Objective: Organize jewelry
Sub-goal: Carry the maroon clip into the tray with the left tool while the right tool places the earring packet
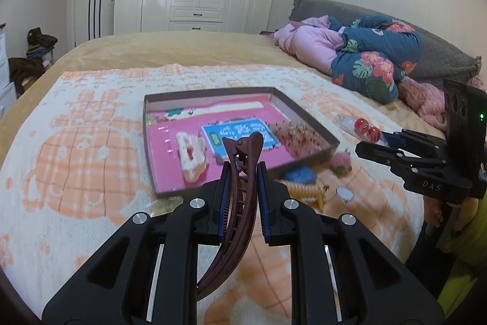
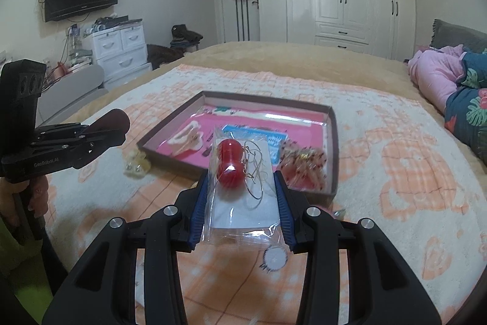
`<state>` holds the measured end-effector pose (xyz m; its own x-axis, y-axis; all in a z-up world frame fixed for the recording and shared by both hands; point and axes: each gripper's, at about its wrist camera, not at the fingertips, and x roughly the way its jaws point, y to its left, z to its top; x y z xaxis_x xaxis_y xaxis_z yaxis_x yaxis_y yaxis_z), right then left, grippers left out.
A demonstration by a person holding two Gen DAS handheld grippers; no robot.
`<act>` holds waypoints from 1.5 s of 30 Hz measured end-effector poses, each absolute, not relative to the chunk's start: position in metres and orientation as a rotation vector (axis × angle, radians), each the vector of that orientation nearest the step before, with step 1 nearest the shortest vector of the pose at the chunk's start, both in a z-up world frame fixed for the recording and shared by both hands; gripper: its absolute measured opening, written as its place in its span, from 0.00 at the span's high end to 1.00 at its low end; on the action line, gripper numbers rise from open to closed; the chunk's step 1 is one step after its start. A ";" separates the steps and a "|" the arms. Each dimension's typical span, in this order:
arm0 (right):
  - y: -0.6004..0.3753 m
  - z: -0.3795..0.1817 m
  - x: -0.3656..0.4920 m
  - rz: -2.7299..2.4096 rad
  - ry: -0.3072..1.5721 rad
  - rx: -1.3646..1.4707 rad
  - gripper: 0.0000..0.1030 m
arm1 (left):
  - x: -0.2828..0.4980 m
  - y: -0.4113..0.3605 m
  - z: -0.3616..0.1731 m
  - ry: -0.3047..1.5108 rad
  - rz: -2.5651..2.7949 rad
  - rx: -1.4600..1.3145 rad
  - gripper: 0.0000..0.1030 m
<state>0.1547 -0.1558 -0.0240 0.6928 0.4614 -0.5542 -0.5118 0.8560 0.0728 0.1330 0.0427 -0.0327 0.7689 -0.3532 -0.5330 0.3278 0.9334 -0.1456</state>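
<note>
My left gripper (image 1: 242, 169) is shut on a dark brown hair claw clip (image 1: 236, 203) and holds it above the blanket, just short of the shallow brown box (image 1: 304, 108) with a pink floor. My right gripper (image 2: 242, 181) is shut on a clear bag of red ball earrings (image 2: 231, 163) with hoop wires, held in front of the box (image 2: 333, 142). The box holds a cream claw clip (image 1: 191, 154), a blue card (image 1: 243, 131) and a speckled pink hair piece (image 1: 299, 136). The right gripper also shows in the left wrist view (image 1: 369, 146), the left one in the right wrist view (image 2: 121, 128).
On the orange-and-white blanket (image 1: 91, 142) near the box lie a yellow spiral tie (image 1: 304, 189), a blue item (image 1: 301, 175), a strawberry piece (image 1: 341, 163), a small white round piece (image 1: 345, 194) and a yellowish clip (image 2: 137, 165). Folded bedding (image 1: 365, 51) lies far right.
</note>
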 end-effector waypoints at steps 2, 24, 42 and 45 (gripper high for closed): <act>-0.158 -0.020 0.158 0.534 0.582 -0.089 0.62 | 0.138 0.040 -0.029 0.575 -0.374 -0.050 0.90; -0.184 0.001 0.204 0.379 0.529 -0.075 0.62 | 0.204 0.014 -0.013 0.517 -0.413 -0.085 0.90; -0.162 -0.037 0.257 0.317 0.641 -0.090 0.62 | 0.249 -0.002 -0.059 0.610 -0.457 -0.113 0.90; -0.159 -0.046 0.264 0.313 0.665 -0.095 0.62 | 0.251 -0.005 -0.065 0.624 -0.460 -0.119 0.90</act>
